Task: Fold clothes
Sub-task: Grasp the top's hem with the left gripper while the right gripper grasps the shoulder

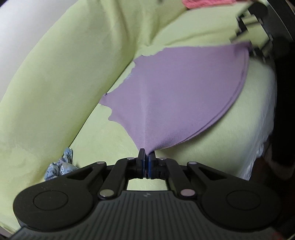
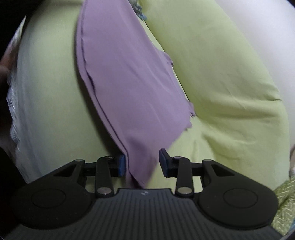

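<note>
A purple cloth (image 1: 177, 88) lies folded in layers on the light green sofa seat (image 1: 212, 153). My left gripper (image 1: 147, 154) is shut on the cloth's near corner, which pulls up into a peak at the jaws. The other gripper (image 1: 258, 33) shows at the cloth's far right end in the left wrist view. In the right wrist view the same cloth (image 2: 132, 88) runs away from me, and its near corner hangs between the open jaws of my right gripper (image 2: 142, 162). The pads stand apart on both sides of the cloth.
The green sofa backrest (image 1: 60, 77) curves along the cloth's ragged far edge. A blue-patterned garment (image 1: 60, 166) sits bunched at the seat's left. A pink item (image 1: 202, 2) lies at the top edge. A green patterned fabric (image 2: 284, 206) is at the right wrist view's lower right.
</note>
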Action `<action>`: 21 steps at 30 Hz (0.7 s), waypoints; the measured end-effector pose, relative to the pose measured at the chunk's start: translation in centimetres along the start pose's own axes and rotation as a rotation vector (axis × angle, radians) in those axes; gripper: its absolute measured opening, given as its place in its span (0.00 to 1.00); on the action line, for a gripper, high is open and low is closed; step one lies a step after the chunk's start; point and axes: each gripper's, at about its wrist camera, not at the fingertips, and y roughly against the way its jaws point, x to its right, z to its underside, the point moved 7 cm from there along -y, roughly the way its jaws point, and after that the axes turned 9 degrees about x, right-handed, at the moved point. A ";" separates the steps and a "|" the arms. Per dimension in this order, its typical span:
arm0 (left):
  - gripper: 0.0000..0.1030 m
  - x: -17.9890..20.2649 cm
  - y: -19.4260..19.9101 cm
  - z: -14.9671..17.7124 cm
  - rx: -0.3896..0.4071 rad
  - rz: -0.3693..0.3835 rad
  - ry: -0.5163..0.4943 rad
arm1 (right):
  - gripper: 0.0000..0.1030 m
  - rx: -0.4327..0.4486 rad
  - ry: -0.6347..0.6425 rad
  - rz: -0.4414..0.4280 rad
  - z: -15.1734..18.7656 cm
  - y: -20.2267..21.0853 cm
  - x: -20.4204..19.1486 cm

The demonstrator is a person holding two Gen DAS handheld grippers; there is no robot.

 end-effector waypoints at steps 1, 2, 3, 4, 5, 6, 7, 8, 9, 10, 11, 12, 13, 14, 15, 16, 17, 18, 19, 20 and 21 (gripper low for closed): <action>0.00 0.5 -0.2 0.1 -0.004 0.002 -0.020 | 0.25 0.004 0.021 -0.004 0.0 0.0 -0.2; 0.00 0.9 -0.4 0.2 -0.007 0.004 -0.041 | 0.21 0.010 0.044 -0.011 -0.1 0.1 -0.4; 0.00 1.2 -0.6 0.2 -0.009 0.005 -0.057 | 0.17 0.012 0.066 -0.017 -0.1 0.0 -0.7; 0.00 1.5 -0.7 0.3 -0.012 0.005 -0.069 | 0.07 0.012 0.088 -0.023 -0.1 -0.1 -1.0; 0.00 1.7 -0.7 0.4 -0.014 0.007 -0.077 | 0.01 0.006 0.096 -0.037 -0.1 -0.1 -1.2; 0.00 1.8 -0.6 0.5 -0.015 0.010 -0.084 | 0.01 0.000 0.076 -0.045 0.0 0.1 -1.0; 0.00 2.0 -0.4 0.7 -0.015 0.014 -0.091 | 0.01 -0.005 0.051 -0.052 0.1 0.4 -0.7; 0.00 2.1 -0.2 0.8 -0.015 0.017 -0.098 | 0.01 -0.010 0.021 -0.052 0.1 0.9 -0.3; 0.00 2.3 0.1 1.0 -0.016 0.028 -0.101 | 0.01 -0.015 -0.010 -0.050 0.2 1.4 0.2; 0.00 2.5 0.6 1.2 -0.016 0.044 -0.098 | 0.01 -0.023 -0.026 -0.051 0.3 2.2 0.5; 0.00 2.8 1.2 1.4 -0.015 0.061 -0.094 | 0.01 -0.030 -0.033 -0.056 0.4 3.1 0.7; 0.00 3.1 1.8 1.6 -0.014 0.082 -0.085 | 0.01 -0.033 -0.039 -0.066 0.6 4.0 0.7; 0.00 3.5 2.5 1.8 -0.016 0.107 -0.077 | 0.01 -0.039 -0.041 -0.084 0.7 5.1 0.5; 0.00 4.0 3.4 2.1 -0.018 0.134 -0.070 | 0.01 -0.048 -0.037 -0.110 0.7 6.5 0.2; 0.00 4.6 4.3 2.4 -0.025 0.165 -0.067 | 0.01 -0.060 -0.033 -0.142 0.6 8.0 -0.1; 0.00 5.2 5.3 2.7 -0.033 0.197 -0.064 | 0.01 -0.065 -0.036 -0.175 0.4 9.5 -0.3; 0.00 5.6 6.2 3.0 -0.041 0.223 -0.053 | 0.01 -0.065 -0.042 -0.196 0.0 10.5 -0.2; 0.00 5.9 7.0 3.2 -0.048 0.248 -0.040 | 0.01 -0.065 -0.048 -0.216 -0.3 11.5 -0.1; 0.00 5.9 7.4 3.4 -0.055 0.263 -0.026 | 0.01 -0.065 -0.061 -0.231 -0.5 11.8 0.4; 0.00 5.7 7.5 3.4 -0.057 0.269 -0.021 | 0.01 -0.066 -0.076 -0.244 -0.7 12.1 0.8; 0.00 5.3 7.3 3.2 -0.055 0.267 -0.016 | 0.01 -0.066 -0.091 -0.258 -0.9 12.3 1.3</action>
